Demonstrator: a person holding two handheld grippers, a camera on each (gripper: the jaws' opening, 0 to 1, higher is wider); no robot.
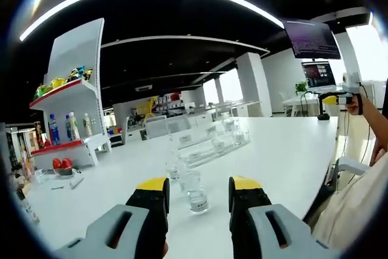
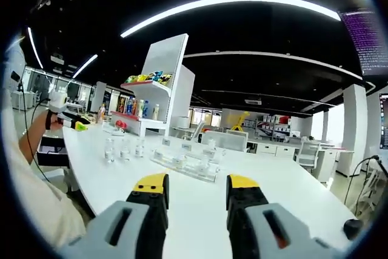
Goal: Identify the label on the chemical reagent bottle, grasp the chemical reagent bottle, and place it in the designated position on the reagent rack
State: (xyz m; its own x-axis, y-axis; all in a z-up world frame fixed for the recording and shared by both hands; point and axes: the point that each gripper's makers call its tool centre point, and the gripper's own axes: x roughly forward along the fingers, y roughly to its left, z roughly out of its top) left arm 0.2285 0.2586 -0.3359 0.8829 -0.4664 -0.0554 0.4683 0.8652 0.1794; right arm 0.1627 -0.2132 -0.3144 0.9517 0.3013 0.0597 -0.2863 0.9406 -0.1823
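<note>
On the far left of your left gripper view stands a white display shelf (image 1: 71,83) with snacks and drink bottles. Your left gripper (image 1: 198,193) hangs over the white table (image 1: 285,150), jaws apart and holding nothing; a small clear reagent bottle (image 1: 195,191) stands on the table between the tips, apart from both. Beyond it sits the clear reagent rack (image 1: 212,144). Your right gripper (image 2: 197,191) is likewise released and empty, with the rack (image 2: 188,163) ahead.

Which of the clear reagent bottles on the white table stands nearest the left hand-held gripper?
The small clear bottle standing upright just ahead of the left hand-held gripper, framed between its open jaws. The other bottles stand farther back, toward the clear rack.
</note>
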